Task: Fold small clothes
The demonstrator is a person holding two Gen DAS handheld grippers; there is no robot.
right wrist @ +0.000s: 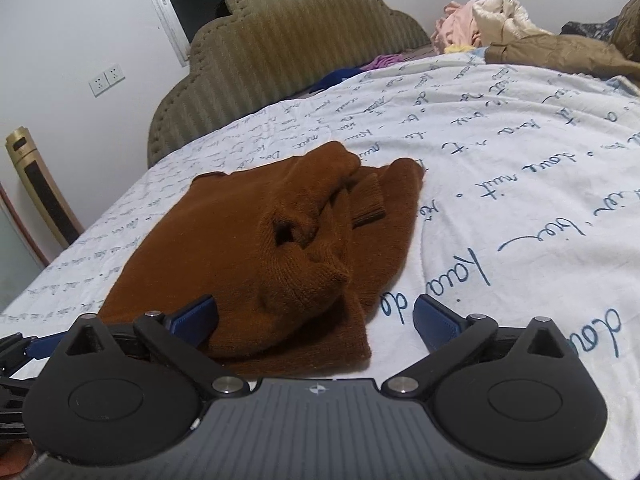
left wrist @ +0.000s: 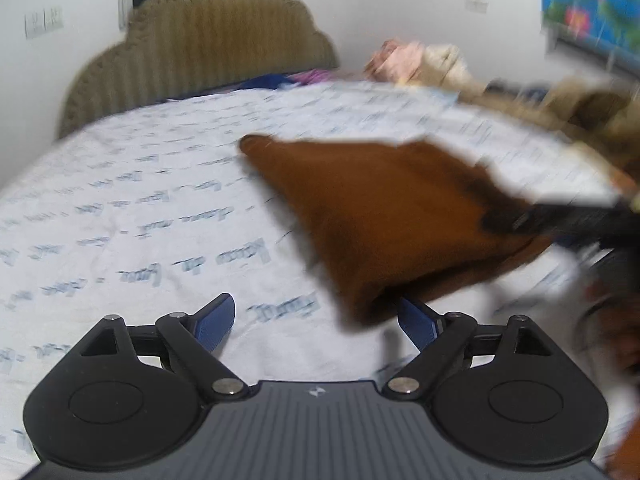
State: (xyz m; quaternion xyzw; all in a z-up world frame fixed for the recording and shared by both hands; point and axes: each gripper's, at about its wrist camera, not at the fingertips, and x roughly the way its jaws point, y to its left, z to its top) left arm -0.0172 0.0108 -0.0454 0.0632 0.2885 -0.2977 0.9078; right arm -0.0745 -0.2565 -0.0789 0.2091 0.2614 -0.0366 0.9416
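Observation:
A small brown knitted sweater (right wrist: 256,236) lies on the bed, partly folded, with a sleeve bunched on top. My right gripper (right wrist: 316,320) is open, its blue pads on either side of the sweater's near edge, just above it. In the blurred left wrist view the sweater (left wrist: 384,216) appears to the right of centre, and the other gripper's dark body (left wrist: 560,220) overlaps its right edge. My left gripper (left wrist: 316,320) is open and empty, with the sweater's near corner by its right pad.
The bed has a white sheet with blue handwriting (right wrist: 500,152) and a tan scalloped headboard (right wrist: 296,40). A heap of clothes (right wrist: 500,20) and a brown quilt (right wrist: 560,52) lie at the far right. A gold tower fan (right wrist: 36,184) stands at the left.

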